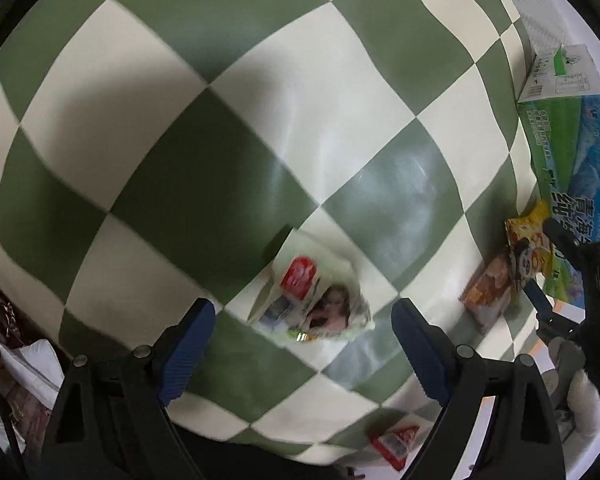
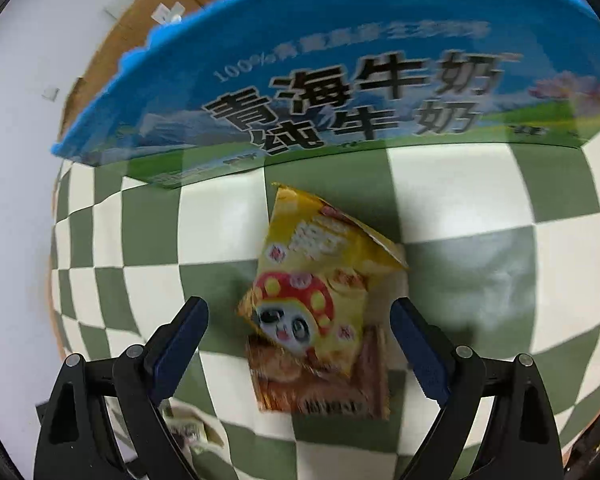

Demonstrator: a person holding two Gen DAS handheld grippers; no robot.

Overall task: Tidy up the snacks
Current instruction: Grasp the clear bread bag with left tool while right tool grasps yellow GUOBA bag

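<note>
My left gripper is open above a white snack packet with a red label, lying on the green-and-white checked cloth. My right gripper is open over a yellow snack bag with a panda face, which lies partly on a brown snack packet. Both show at the right of the left wrist view, the yellow bag and brown packet, with the right gripper over them. A small red-and-white packet lies near the table's edge.
An open blue-and-green milk carton box stands just beyond the yellow bag; it also shows in the left wrist view. A pale packet lies behind my right gripper's left finger. The cloth ends at white surface on the left.
</note>
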